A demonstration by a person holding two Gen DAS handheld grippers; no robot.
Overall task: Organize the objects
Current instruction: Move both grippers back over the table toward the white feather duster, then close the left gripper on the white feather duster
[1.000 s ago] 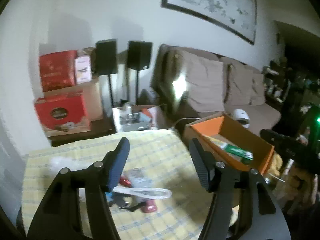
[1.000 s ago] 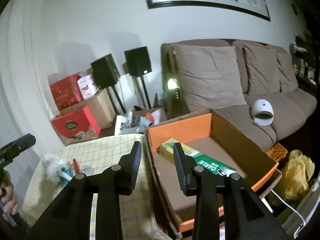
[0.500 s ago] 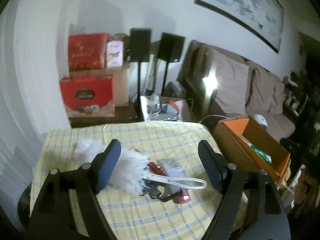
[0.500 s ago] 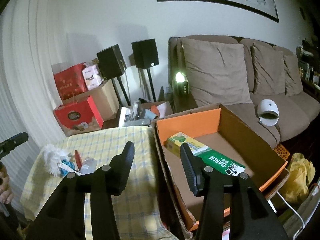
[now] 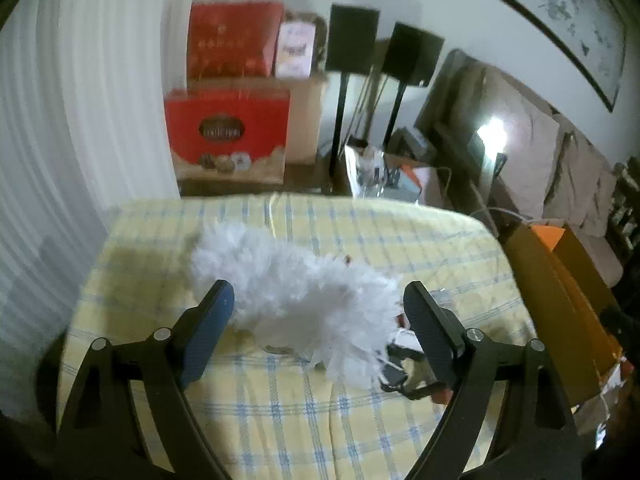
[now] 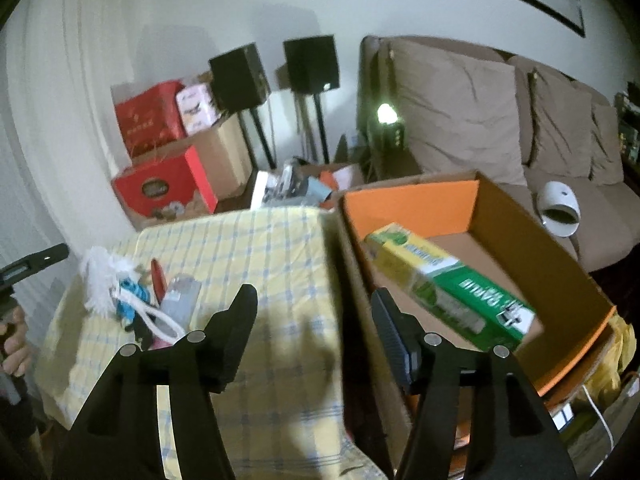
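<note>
A fluffy white duster (image 5: 296,288) lies on the yellow checked tablecloth (image 5: 280,408) in the left wrist view. My left gripper (image 5: 316,304) hangs over it, jaws opening wide, the duster between the pads without being pressed. Small black and red items (image 5: 404,372) lie by its right finger. In the right wrist view my right gripper (image 6: 314,312) is opening, with nothing between its jaws, over the table's right edge. The duster (image 6: 100,276), a red item (image 6: 157,276) and a clear packet (image 6: 182,300) lie at the left. A green and yellow carton (image 6: 448,280) rests in the orange-lined cardboard box (image 6: 560,264).
Red gift boxes (image 5: 228,136) and two black speakers on stands (image 5: 352,40) stand behind the table by the wall. A brown sofa (image 6: 500,120) with a white device (image 6: 558,208) is at the right. A hand (image 6: 14,344) holds the other gripper at the left edge.
My left gripper swung left and sank toward the duster, jaws spreading. The right gripper dropped lower over the table's edge and its jaws widened too.
</note>
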